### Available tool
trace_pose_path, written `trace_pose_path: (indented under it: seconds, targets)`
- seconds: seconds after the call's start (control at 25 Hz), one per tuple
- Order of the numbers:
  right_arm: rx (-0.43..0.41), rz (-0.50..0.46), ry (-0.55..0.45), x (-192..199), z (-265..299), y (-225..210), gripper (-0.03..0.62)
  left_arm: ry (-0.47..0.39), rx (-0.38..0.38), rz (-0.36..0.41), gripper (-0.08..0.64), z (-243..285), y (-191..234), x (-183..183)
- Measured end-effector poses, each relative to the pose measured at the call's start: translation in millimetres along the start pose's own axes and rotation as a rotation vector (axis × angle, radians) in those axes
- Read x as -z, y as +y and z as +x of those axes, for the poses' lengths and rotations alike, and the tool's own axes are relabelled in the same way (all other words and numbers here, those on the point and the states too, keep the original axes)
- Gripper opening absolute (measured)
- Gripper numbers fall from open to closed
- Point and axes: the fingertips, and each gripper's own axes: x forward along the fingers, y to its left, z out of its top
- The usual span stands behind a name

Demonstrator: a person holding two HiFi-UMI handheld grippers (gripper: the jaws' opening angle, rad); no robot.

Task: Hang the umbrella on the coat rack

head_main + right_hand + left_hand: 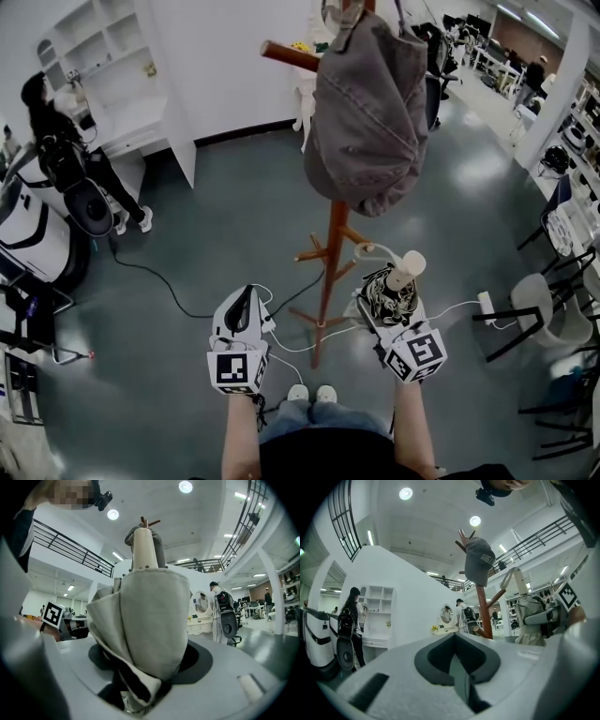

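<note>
A brown wooden coat rack (pixel 330 253) stands straight ahead, with a grey denim cap (pixel 370 122) hung over its top pegs. My right gripper (pixel 386 302) is shut on the folded umbrella (pixel 392 289), beige and black cloth with a cream handle (pixel 408 268), just right of the pole. In the right gripper view the umbrella (pixel 145 620) fills the gap between the jaws, handle (pixel 143 548) pointing away. My left gripper (pixel 246 300) hovers left of the pole, its jaws together and empty. The left gripper view shows the rack (pixel 486 616), the cap (pixel 480 566) and the held umbrella (pixel 529 620).
The rack's lower pegs (pixel 314 251) and spread feet (pixel 305 319) lie between my grippers. A person (pixel 56 141) stands by white shelving (pixel 122 84) at far left. Chairs (pixel 553 309) and a power strip (pixel 486 305) with cables sit on the right floor.
</note>
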Motion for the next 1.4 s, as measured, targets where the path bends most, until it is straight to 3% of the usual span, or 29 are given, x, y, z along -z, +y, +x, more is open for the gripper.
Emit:
trace_pose_path:
  seconds: [1.0,1.4]
  targets:
    - [0.081,0.075,0.072,46,2,-24,0.296,0.011,0.026,-0.009,0.006,15,6,9]
    - [0.088,0.092,0.084,46,11,-37,0.296,-0.002,0.027,-0.013,0.006,19,0,5]
